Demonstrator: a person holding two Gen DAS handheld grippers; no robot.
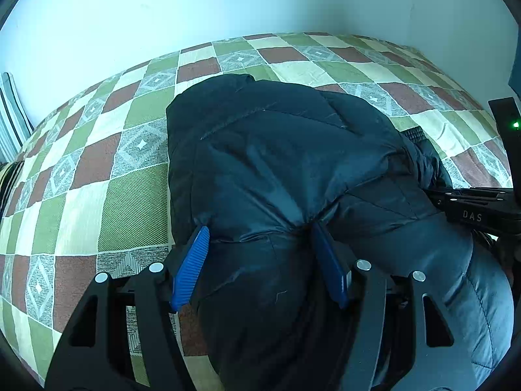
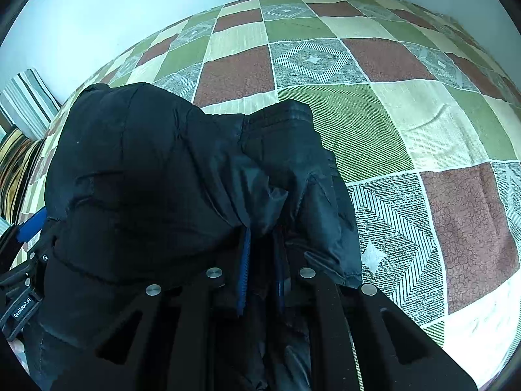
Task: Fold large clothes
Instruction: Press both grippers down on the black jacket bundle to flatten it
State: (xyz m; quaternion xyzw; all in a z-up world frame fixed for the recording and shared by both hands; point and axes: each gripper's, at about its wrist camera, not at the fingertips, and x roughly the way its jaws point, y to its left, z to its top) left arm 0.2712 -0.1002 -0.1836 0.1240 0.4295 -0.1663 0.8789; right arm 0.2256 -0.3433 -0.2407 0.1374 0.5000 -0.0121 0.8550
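Observation:
A dark navy padded jacket [image 1: 276,150] lies bunched on a patchwork bedspread [image 1: 81,195]. My left gripper [image 1: 260,228] has its blue fingers [image 1: 192,267] wide apart, with a thick fold of the jacket between them. My right gripper [image 2: 263,247] is shut on a fold of the same jacket [image 2: 146,179], its blue pads [image 2: 244,273] close together with cloth pinched between. A ribbed cuff [image 2: 280,114] of a sleeve lies on top, just ahead of the right gripper. The right gripper's body also shows at the right edge of the left wrist view [image 1: 472,205].
The bed's checked cover of green, brown, cream and grey squares [image 2: 407,114] spreads on all sides of the jacket. A pale wall [image 1: 228,0] runs behind the bed. Striped pillows [image 2: 26,104] lie at the far left.

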